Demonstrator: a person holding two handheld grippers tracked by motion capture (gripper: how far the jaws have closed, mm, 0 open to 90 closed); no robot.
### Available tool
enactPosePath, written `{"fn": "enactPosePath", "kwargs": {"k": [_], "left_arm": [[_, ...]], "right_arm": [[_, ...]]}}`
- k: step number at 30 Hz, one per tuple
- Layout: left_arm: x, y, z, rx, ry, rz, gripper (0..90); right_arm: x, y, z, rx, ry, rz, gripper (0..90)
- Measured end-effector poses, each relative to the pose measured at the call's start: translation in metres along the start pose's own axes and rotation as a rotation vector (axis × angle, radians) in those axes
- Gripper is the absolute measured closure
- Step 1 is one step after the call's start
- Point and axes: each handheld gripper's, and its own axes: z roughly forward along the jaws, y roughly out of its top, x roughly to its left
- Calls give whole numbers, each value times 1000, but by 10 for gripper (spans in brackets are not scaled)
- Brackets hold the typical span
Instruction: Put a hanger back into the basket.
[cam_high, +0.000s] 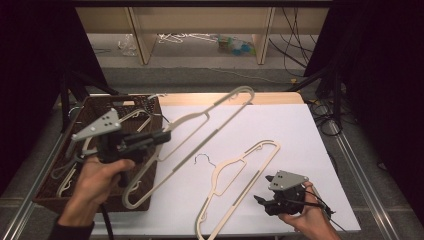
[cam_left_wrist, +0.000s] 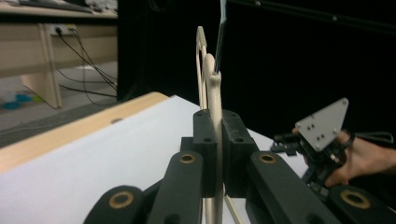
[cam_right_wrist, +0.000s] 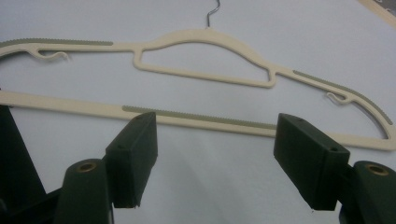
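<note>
My left gripper (cam_high: 166, 135) is shut on a cream plastic hanger (cam_high: 202, 127) and holds it off the table, slanting from the basket's front corner up toward the far table edge. In the left gripper view the pads (cam_left_wrist: 205, 140) clamp the hanger's thin edge (cam_left_wrist: 212, 84), which stands upright. A second cream hanger (cam_high: 239, 171) with a wire hook lies flat on the white table cover (cam_high: 280, 125). My right gripper (cam_high: 263, 189) hovers open at its lower bar; its jaws (cam_right_wrist: 219, 163) stand wide apart just short of that bar (cam_right_wrist: 201, 119), with nothing between them.
A dark wicker basket (cam_high: 87, 107) at the table's left holds several more hangers. The other hand and its gripper (cam_left_wrist: 322, 133) show in the left gripper view. Cables and wooden table legs lie on the floor beyond the far edge.
</note>
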Motion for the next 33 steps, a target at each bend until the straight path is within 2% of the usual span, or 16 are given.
{"fn": "enactPosePath", "kwargs": {"k": [2,3,5,8,10,12,13,16,18,21,26,27,33], "left_arm": [[5,12,-12,-11,28,-8,856],[9,19,-18,-18,47,19,856],[14,31,-31,-6,96,32,856],[25,40,-47,-2,163,66,856],[37,42,-57,-2,210,65,856],[51,41,-65,-14,251,103,856],[57,40,-69,-9,278,114,856],[79,30,-82,-1,340,105,856],[93,20,-87,9,368,119,856],[109,3,-94,26,400,110,856],[128,-22,-101,50,439,85,855],[131,-26,-102,56,442,91,856],[141,-46,-105,104,450,79,855]], "right_arm": [[-1,-1,0,3,-1,-1,316],[-1,-1,0,6,0,-1,316],[-1,-2,1,9,3,2,317],[-1,-2,1,8,5,4,316],[-1,-3,1,10,8,2,317],[-1,-2,1,9,7,3,317],[-1,-2,1,8,7,4,317],[-1,-3,1,11,8,4,317],[-1,-3,2,11,11,9,317],[-1,-4,2,17,14,8,319],[-1,-4,3,21,19,6,319],[-1,-4,3,21,19,5,320],[-2,-5,3,22,13,2,320]]}}
